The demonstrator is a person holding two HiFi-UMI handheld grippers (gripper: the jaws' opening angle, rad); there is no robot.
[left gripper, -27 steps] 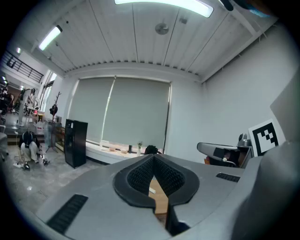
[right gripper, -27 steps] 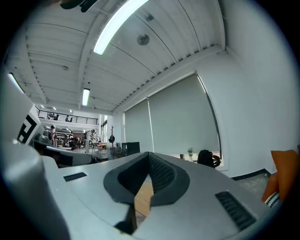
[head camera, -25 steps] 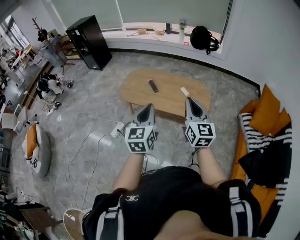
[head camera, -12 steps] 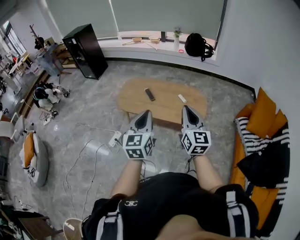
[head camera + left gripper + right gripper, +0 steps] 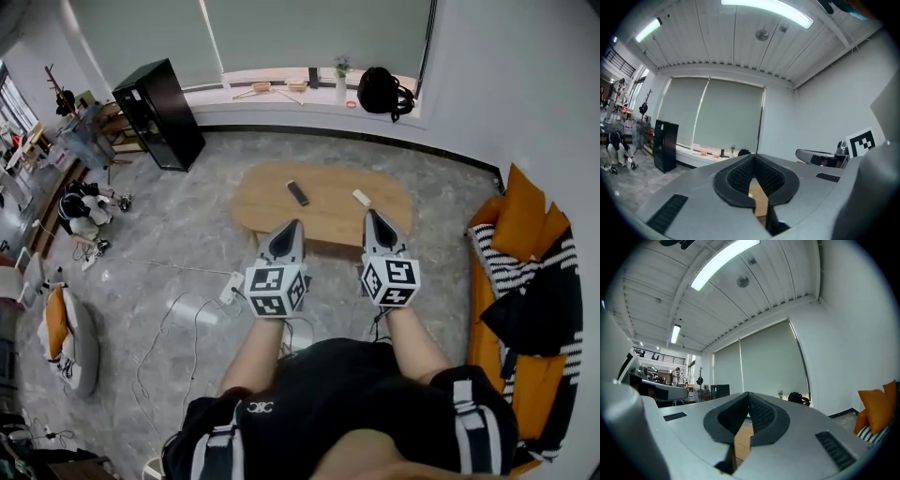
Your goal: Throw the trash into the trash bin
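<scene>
- Two small oblong things lie flat on the oval wooden table (image 5: 267, 192), well apart: a white piece of trash (image 5: 361, 198) on the right half and a dark bar (image 5: 297, 193) near the middle.
- Each has its long axis slanting from far-left to near-right in the head view.
- The left claw (image 5: 296, 226) is clenched on nothing and held level. Its tip shows against the table's near edge, just short of the dark bar.
- The right claw (image 5: 369, 216) is clenched and empty too, its tip near the white piece of trash.
- Only bare table top shows between the tips and those things.
- Around the table:
  - a black cabinet (image 5: 159, 112) stands far left;
  - a black backpack (image 5: 380, 91) sits on the windowsill (image 5: 281, 94);
  - a striped sofa (image 5: 511, 262) with orange cushions (image 5: 520, 216) is at the right;
  - a power strip (image 5: 230, 286) with cables lies on the floor.
</scene>
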